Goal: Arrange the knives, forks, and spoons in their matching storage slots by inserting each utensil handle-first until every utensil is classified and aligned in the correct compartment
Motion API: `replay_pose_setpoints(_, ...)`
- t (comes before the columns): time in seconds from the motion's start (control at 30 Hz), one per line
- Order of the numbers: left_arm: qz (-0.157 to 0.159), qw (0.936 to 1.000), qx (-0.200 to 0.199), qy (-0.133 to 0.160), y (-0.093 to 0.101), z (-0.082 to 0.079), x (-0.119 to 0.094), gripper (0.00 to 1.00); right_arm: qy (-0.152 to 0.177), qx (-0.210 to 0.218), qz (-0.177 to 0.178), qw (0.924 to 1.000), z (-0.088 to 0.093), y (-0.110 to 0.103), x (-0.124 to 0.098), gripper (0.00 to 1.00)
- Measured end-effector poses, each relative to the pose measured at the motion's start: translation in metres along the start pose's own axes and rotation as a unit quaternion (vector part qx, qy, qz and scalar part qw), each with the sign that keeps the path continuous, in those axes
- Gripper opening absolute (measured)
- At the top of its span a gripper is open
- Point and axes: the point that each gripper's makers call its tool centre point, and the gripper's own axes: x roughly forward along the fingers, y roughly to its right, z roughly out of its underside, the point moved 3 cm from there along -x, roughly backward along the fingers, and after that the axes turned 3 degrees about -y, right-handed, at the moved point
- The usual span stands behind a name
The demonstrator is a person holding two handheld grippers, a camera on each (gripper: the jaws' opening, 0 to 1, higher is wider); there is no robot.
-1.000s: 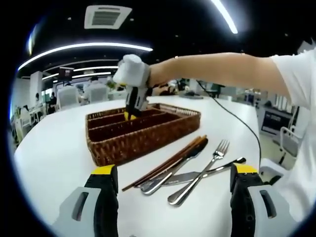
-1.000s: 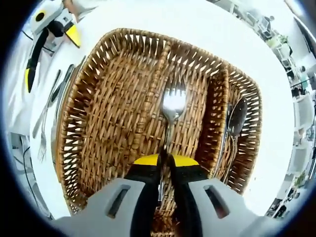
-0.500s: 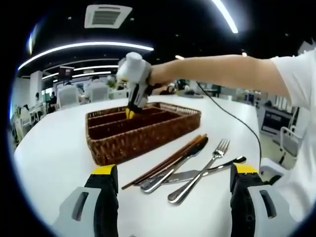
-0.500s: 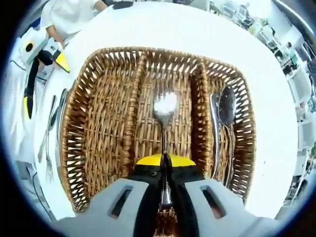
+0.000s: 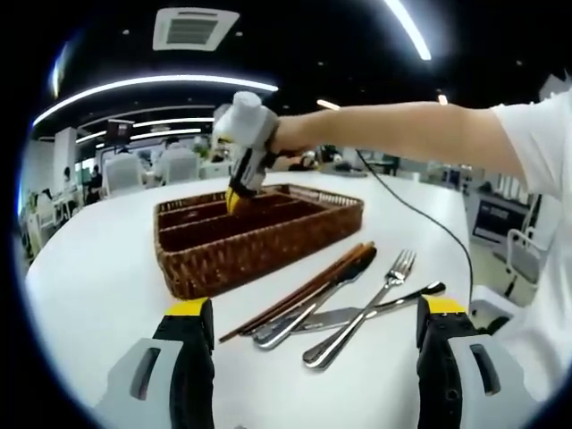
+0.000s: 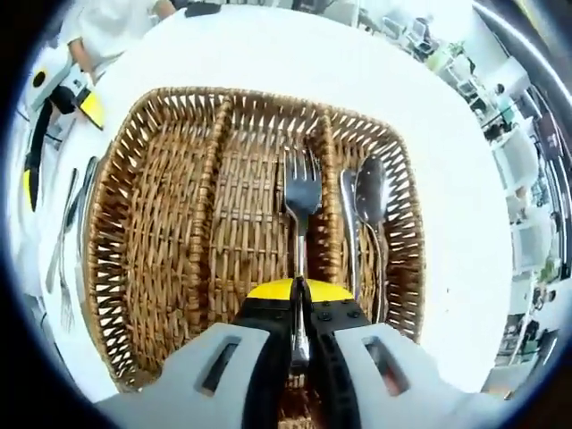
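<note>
1. Holding a fork (image 6: 302, 192) in my right claw (image 6: 299, 295), jaws pinched tight on its handle, tines pointing away from me over the wicker tray (image 6: 125, 259).
2. Landmark = tray. Fork hangs above the middle slot, hugging the divider on the spoon side. Can't tell whether the handle end has touched the tray floor.
3. Slot next to it, on the far side of that divider: two spoons (image 6: 368, 192) already lying inside. The wide slot on the other side of the fork holds nothing that I can see.
4. My left claw (image 5: 313, 344) hovers low over the white table (image 5: 98, 277), jaws spread wide, nothing between them.
5. Just in front of the tray on the table: chopsticks (image 5: 304, 290), a knife (image 5: 313, 308), a second fork (image 5: 362, 313), one more utensil underneath, type unclear. All loosely piled, touching.
6. Step in hand, my read: fork insertion into the middle slot, sorting roughly halfway.
7. Next move calls for: lower handle-first, square it off the divider, release, then go for the table pile.
</note>
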Motion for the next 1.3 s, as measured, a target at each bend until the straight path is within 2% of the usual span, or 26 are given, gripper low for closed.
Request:
replay_pose_setpoints(0.13, 0.001, 1.0, 0.001, 0.001, 0.001, -0.001, 0.0, 0.95, -0.02, -0.025, 0.007, 0.9995, 0.001, -0.001, 0.006, 0.03)
replay_pose_setpoints(0.37, 0.0, 1.0, 0.002, 0.0, 0.001, -0.002, 0.0, 0.95, -0.032, -0.032, 0.019, 0.9988, 0.002, 0.006, 0.013, 0.03)
replay_pose_setpoints(0.5, 0.001, 1.0, 0.003, 0.001, 0.0, -0.003, 0.0, 0.95, -0.036, -0.054, 0.026, 0.9975, -0.001, 0.008, 0.013, 0.05)
replay_pose_setpoints(0.57, 0.001, 1.0, 0.002, 0.002, 0.0, -0.003, 0.0, 0.95, -0.035, -0.068, 0.043, 0.9961, -0.007, 0.011, 0.011, 0.06)
replay_pose_setpoints(0.7, 0.001, 1.0, 0.002, 0.001, 0.0, -0.002, 0.0, 0.95, -0.033, -0.123, 0.07, 0.9894, -0.019, 0.01, 0.01, 0.08)
replay_pose_setpoints(0.73, 0.001, 1.0, 0.002, 0.001, 0.0, -0.002, 0.0, 0.95, -0.035, -0.116, 0.065, 0.9905, -0.021, 0.007, 0.012, 0.09)
replay_pose_setpoints(0.87, 0.001, 1.0, 0.002, 0.002, -0.001, -0.002, 0.0, 0.95, -0.028, -0.137, 0.066, 0.9879, -0.034, -0.002, 0.016, 0.1)
replay_pose_setpoints(1.03, 0.0, 1.0, 0.001, 0.002, -0.001, -0.002, -0.001, 0.95, -0.037, -0.178, 0.097, 0.9786, -0.042, -0.004, 0.022, 0.11)
replay_pose_setpoints(1.13, -0.001, 1.0, 0.0, 0.001, -0.002, 0.0, -0.002, 0.95, -0.035, -0.18, 0.11, 0.9768, -0.045, -0.003, 0.023, 0.14)
replay_pose_setpoints(1.3, -0.002, 1.0, -0.001, 0.002, -0.003, 0.0, -0.003, 0.95, -0.022, -0.187, 0.125, 0.9742, -0.051, -0.002, 0.023, 0.13)
